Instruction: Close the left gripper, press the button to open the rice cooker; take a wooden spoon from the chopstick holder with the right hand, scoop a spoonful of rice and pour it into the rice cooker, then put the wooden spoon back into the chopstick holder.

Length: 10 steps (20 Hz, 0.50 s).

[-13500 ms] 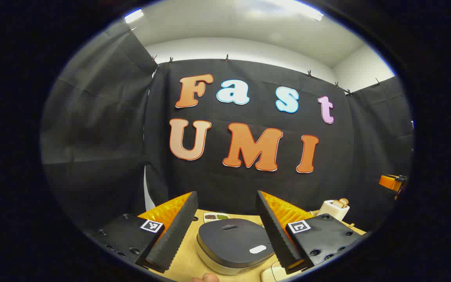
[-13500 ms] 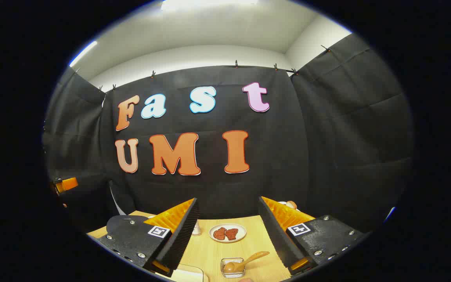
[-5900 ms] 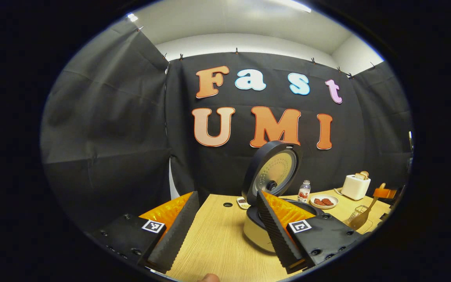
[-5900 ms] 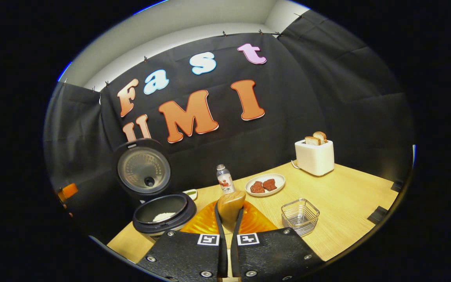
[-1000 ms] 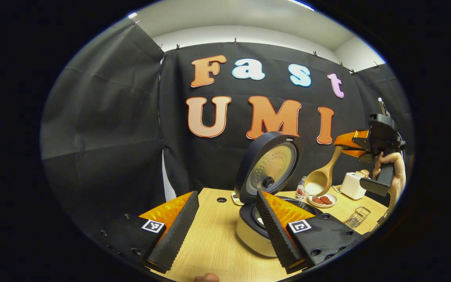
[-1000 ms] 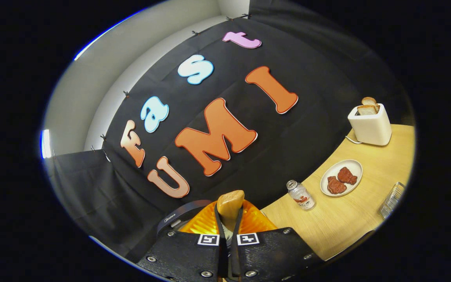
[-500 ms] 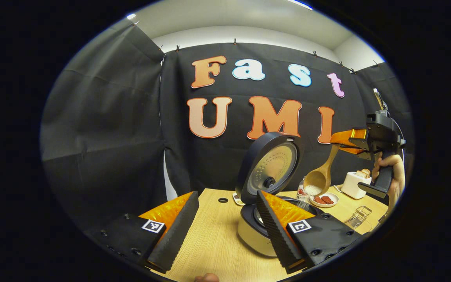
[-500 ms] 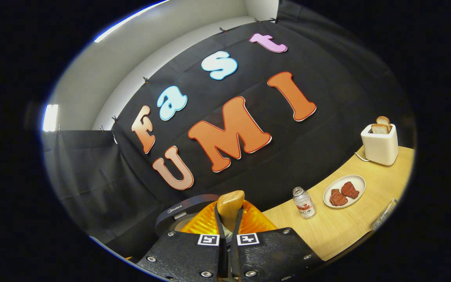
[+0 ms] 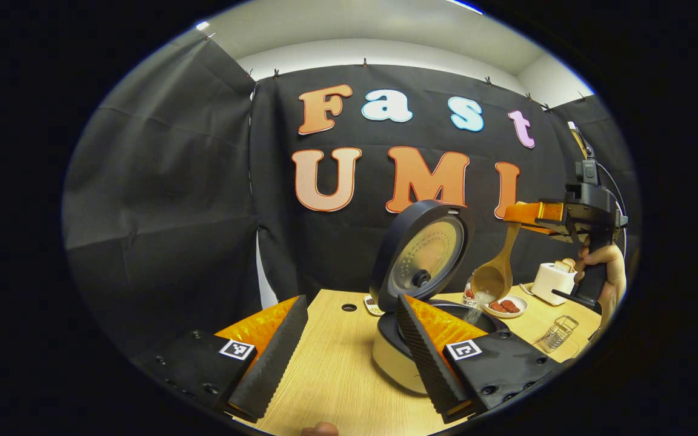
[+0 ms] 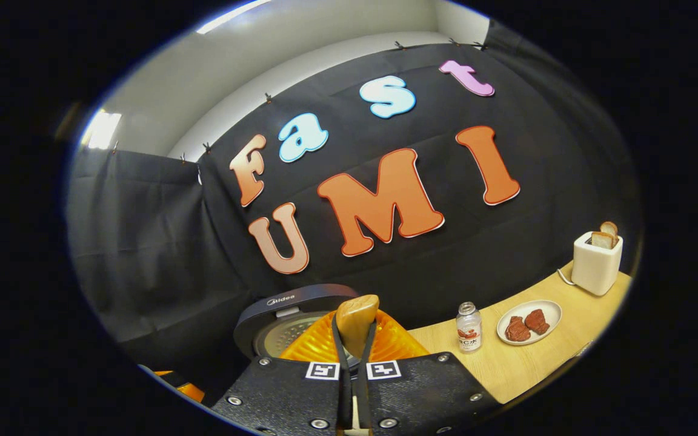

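Pouring rice: right claw (image 10: 354,339) pinching wooden spoon (image 9: 494,275), tilted over open rice cooker (image 9: 422,339); grains apparently falling. Left claw (image 9: 349,351) spread, idle. Spoon return to holder left.

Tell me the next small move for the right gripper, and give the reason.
Probably hold the tilt a moment longer over the pot. In the left gripper view the right gripper, shut on the wooden spoon, has the bowl tipped down above the open rice cooker, and rice is falling from it. Only then head for the chopstick holder.
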Available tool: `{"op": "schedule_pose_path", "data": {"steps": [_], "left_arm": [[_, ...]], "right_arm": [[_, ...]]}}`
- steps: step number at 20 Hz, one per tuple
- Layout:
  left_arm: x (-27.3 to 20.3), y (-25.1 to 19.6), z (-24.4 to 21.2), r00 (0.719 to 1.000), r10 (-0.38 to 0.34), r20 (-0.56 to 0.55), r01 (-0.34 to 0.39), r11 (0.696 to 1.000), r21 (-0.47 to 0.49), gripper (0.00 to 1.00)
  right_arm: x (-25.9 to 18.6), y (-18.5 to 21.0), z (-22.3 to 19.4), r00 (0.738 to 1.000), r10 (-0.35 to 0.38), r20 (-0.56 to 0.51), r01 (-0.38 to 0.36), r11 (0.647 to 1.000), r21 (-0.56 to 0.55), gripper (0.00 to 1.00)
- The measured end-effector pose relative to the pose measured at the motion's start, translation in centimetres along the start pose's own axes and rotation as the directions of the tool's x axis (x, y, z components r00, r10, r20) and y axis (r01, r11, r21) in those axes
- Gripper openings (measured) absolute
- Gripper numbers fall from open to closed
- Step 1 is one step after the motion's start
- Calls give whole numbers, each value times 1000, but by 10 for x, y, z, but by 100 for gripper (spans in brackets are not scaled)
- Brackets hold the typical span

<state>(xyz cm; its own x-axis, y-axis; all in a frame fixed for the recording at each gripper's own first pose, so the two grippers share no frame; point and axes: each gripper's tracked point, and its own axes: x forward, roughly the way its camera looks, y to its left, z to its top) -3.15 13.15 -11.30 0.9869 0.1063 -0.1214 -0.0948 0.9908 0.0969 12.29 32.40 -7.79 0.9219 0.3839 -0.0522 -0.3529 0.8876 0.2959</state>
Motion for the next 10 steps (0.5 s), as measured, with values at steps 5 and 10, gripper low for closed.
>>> {"op": "schedule_pose_path", "data": {"steps": [5,10], "left_arm": [[1,-1,-2,1000,5,-5,-5,1000,-2,98],[-3,-5,5,1000,5,12,-5,1000,-8,99]], "right_arm": [[0,11,-12,998,56,-20,-58,991,-121,2],[0,6,-14,995,89,-32,-92,993,-77,2]]}}
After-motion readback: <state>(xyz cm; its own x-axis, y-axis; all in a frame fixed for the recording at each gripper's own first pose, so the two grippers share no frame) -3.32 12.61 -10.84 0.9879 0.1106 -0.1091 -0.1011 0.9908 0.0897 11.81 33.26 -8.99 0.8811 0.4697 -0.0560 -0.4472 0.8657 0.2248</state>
